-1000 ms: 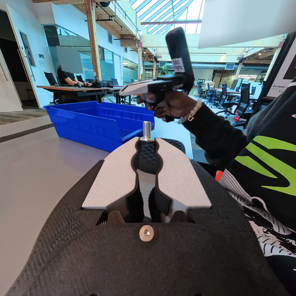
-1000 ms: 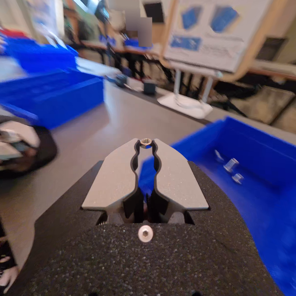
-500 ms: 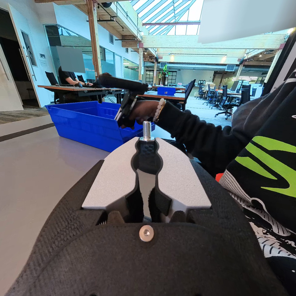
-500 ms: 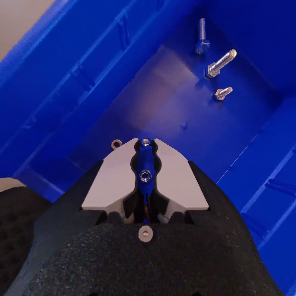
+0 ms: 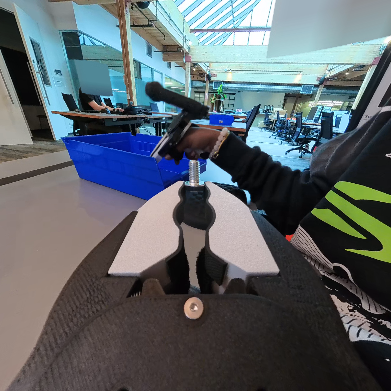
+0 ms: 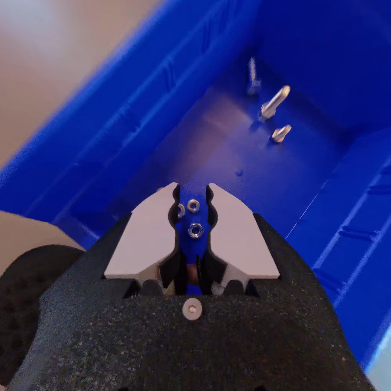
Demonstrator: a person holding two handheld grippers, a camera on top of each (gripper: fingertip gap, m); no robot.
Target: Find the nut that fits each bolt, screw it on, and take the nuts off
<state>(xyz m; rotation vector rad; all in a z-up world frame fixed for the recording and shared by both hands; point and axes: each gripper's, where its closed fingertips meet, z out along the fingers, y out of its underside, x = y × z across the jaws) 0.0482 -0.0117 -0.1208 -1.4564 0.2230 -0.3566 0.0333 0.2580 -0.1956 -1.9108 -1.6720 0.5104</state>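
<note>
Right tool hangs open and empty over loose nuts inside the blue bin, needing to choose one matching the bolt the left tool clamps upright by its head.

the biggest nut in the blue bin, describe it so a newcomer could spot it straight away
Look down into the blue bin, at the floor patch framed by the open right gripper. Three silver nuts lie there; the biggest nut is the one nearest the camera, below the two smaller ones.
</note>
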